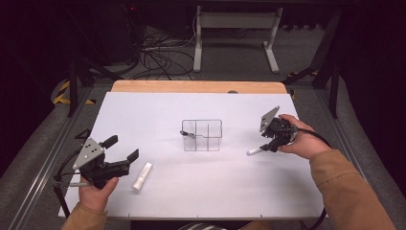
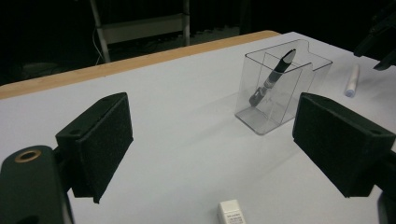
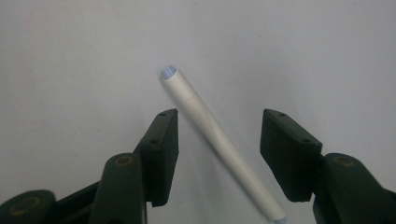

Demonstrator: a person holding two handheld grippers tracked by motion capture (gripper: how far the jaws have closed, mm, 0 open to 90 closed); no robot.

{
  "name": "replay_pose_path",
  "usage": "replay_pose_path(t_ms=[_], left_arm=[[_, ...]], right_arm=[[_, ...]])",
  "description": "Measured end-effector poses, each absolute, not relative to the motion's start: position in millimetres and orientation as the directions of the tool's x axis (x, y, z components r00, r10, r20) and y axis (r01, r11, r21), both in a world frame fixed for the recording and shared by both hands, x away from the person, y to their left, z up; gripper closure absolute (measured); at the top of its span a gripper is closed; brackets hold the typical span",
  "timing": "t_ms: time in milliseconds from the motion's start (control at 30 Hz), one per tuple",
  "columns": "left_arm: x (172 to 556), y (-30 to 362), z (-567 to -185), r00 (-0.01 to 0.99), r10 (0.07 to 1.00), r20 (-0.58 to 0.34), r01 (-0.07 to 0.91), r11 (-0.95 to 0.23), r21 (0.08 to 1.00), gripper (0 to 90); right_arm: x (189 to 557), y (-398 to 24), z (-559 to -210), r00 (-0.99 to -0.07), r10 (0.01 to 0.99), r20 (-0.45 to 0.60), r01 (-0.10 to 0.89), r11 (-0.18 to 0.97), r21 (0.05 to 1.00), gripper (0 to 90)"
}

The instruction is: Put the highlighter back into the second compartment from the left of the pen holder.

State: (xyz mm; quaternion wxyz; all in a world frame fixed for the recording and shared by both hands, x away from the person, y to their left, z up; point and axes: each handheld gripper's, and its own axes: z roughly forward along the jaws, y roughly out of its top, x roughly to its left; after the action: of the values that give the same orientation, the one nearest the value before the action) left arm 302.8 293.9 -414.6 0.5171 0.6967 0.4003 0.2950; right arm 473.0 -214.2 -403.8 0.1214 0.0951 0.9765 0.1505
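A white pen (image 1: pixel 253 152) (image 3: pixel 205 119) lies flat on the white table at the right. My right gripper (image 1: pixel 266 145) (image 3: pixel 219 154) points down over it, its jaws open on either side of the pen's barrel without touching it. A clear plastic organizer (image 1: pixel 210 136) (image 2: pixel 261 116) stands mid-table with a dark pen (image 1: pixel 188 134) (image 2: pixel 275 77) leaning inside one compartment. My left gripper (image 1: pixel 123 147) (image 2: pixel 210 140) hovers at the front left, wide open with nothing between its pads. A short white tube (image 1: pixel 142 176) (image 2: pixel 231 212) lies just right of it.
The white sheet (image 1: pixel 191 191) covers the table, with a wooden strip (image 1: pixel 191 86) along the far edge. Beyond it are a white stand (image 1: pixel 234 33) and cables on the floor. The right gripper (image 2: pixel 380 42) and white pen (image 2: pixel 352 80) appear far off in the left gripper view.
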Motion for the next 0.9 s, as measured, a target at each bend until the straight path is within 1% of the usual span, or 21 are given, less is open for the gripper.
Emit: replay_pose_path(t_ms=[167, 300, 433, 500, 667, 833, 900], left_arm=[[303.1, 293.7, -415.0, 0.505, 0.863, -0.003, 0.252, -0.144, 0.957, 13.0], [303.1, 293.5, -415.0, 0.506, 0.863, -0.004, 0.252, -0.144, 0.957, 13.0], [303.1, 293.6, -415.1, 0.506, 0.862, -0.005, 0.253, -0.144, 0.957, 13.0], [303.1, 293.5, -415.2, 0.506, 0.862, -0.005, 0.254, -0.144, 0.956, 13.0], [303.2, 293.7, -415.2, 0.507, 0.862, -0.005, 0.254, -0.144, 0.957, 13.0], [303.3, 293.6, -415.3, 0.508, 0.861, -0.005, 0.254, -0.145, 0.956, 12.9], [303.3, 293.6, -415.3, 0.509, 0.861, -0.006, 0.254, -0.144, 0.957, 13.0]], right_arm=[[473.8, -214.1, -407.1, -0.963, 0.142, -0.228, 0.072, 0.954, 0.290, 48.9], [475.9, -213.7, -411.3, -0.968, 0.063, -0.243, 0.003, 0.971, 0.239, 50.5], [478.2, -213.2, -416.5, -0.971, 0.026, -0.239, -0.022, 0.980, 0.196, 54.7], [479.5, -212.3, -418.0, -0.971, 0.017, -0.238, -0.030, 0.981, 0.191, 55.2], [482.7, -209.4, -421.5, -0.972, -0.020, -0.233, -0.062, 0.983, 0.171, 61.4], [485.5, -206.7, -425.8, -0.970, -0.059, -0.237, -0.093, 0.986, 0.135, 63.4], [485.3, -205.9, -427.3, -0.971, -0.059, -0.230, -0.089, 0.989, 0.121, 65.3]])
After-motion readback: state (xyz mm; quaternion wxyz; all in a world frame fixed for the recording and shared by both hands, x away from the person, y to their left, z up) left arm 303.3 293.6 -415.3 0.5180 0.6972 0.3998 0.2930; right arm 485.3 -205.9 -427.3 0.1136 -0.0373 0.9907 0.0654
